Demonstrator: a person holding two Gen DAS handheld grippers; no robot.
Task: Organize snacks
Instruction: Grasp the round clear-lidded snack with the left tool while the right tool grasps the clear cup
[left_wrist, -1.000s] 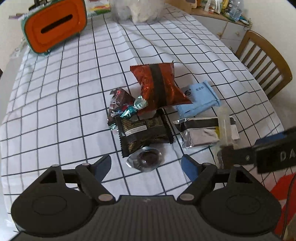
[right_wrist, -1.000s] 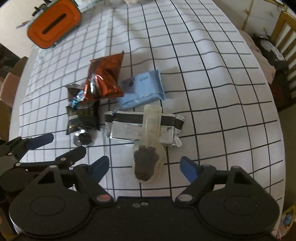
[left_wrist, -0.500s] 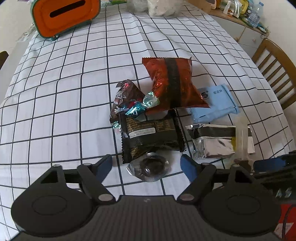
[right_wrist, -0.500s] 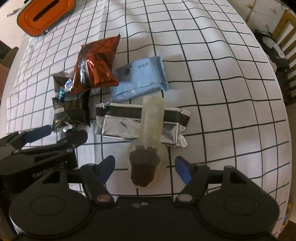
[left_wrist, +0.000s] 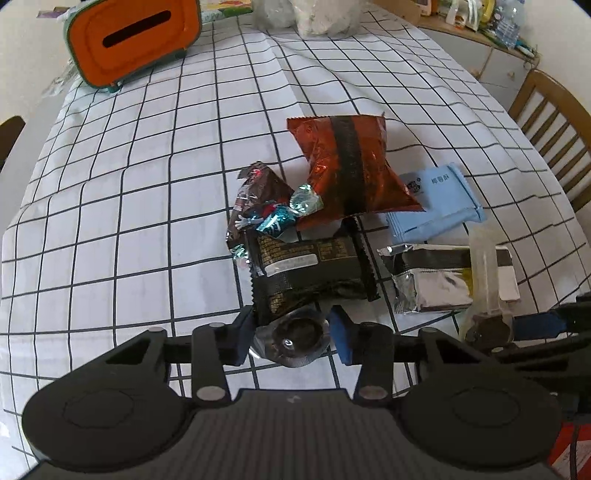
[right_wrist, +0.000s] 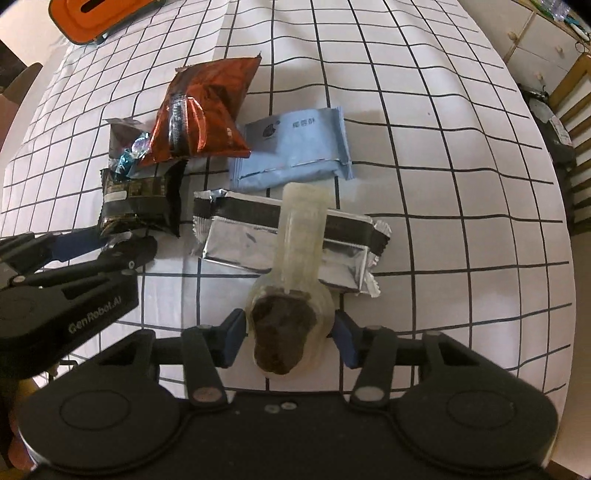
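Covering the table, a checked tablecloth (left_wrist: 129, 206) holds a heap of snacks: a red foil bag (left_wrist: 351, 166) overlapping a pale blue packet (left_wrist: 439, 203), a black wrapper (left_wrist: 310, 266) and a silver-and-black pouch (right_wrist: 291, 236) just below them, with a cluster of small candies (left_wrist: 266, 210) at the left. The left gripper (left_wrist: 291, 334) pinches a small round wrapped chocolate (left_wrist: 295, 336), while the right gripper (right_wrist: 288, 332) clamps a clear spoon-shaped treat (right_wrist: 288, 310) lying across the pouch.
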